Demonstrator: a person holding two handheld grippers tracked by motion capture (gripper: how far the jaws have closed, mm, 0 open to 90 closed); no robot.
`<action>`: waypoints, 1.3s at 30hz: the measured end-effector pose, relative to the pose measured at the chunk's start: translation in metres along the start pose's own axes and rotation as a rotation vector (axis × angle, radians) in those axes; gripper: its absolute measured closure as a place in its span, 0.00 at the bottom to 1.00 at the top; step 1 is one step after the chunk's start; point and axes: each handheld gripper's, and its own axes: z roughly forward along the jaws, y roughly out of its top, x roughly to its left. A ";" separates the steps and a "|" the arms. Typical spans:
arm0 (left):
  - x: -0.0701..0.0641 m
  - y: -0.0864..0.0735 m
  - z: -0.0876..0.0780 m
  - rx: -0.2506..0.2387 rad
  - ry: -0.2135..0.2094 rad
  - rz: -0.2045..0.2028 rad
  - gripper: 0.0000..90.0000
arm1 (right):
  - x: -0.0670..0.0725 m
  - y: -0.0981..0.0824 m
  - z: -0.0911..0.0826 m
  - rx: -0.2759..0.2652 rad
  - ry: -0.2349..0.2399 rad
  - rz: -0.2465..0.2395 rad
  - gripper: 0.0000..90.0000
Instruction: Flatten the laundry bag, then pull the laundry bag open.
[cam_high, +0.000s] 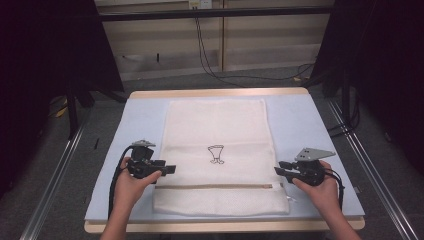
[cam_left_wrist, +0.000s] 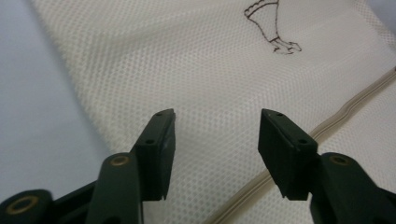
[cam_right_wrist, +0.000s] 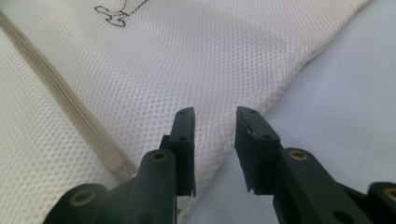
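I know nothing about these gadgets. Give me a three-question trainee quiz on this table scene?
1. True or false: the left gripper clamps the mesh bag.
2. Which gripper's jaws stand wider apart: A left, B right?
3. Fill in: the zipper runs across the bag's ____ end, nearest the person.

Key: 1 false, the jaws are open with nothing pinched. 2 A. 3 near.

Pale blue mat (cam_high: 300, 120) covers the worktop (cam_high: 220, 92), wood edge showing at the far side. Black cables (cam_high: 210, 60) trail over grey floor (cam_high: 240, 77) beyond. Metal rails (cam_high: 372, 170) flank both sides.
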 end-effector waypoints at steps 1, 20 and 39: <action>-0.002 0.001 0.003 -0.009 -0.010 -0.001 0.50 | 0.001 -0.001 -0.001 0.001 0.004 0.001 0.76; -0.052 0.023 0.029 -0.062 -0.154 0.092 0.44 | 0.015 -0.006 -0.008 -0.017 0.093 -0.120 1.00; -0.123 0.043 0.098 0.033 -0.346 -0.001 0.63 | 0.018 -0.015 -0.014 -0.052 0.104 -0.097 1.00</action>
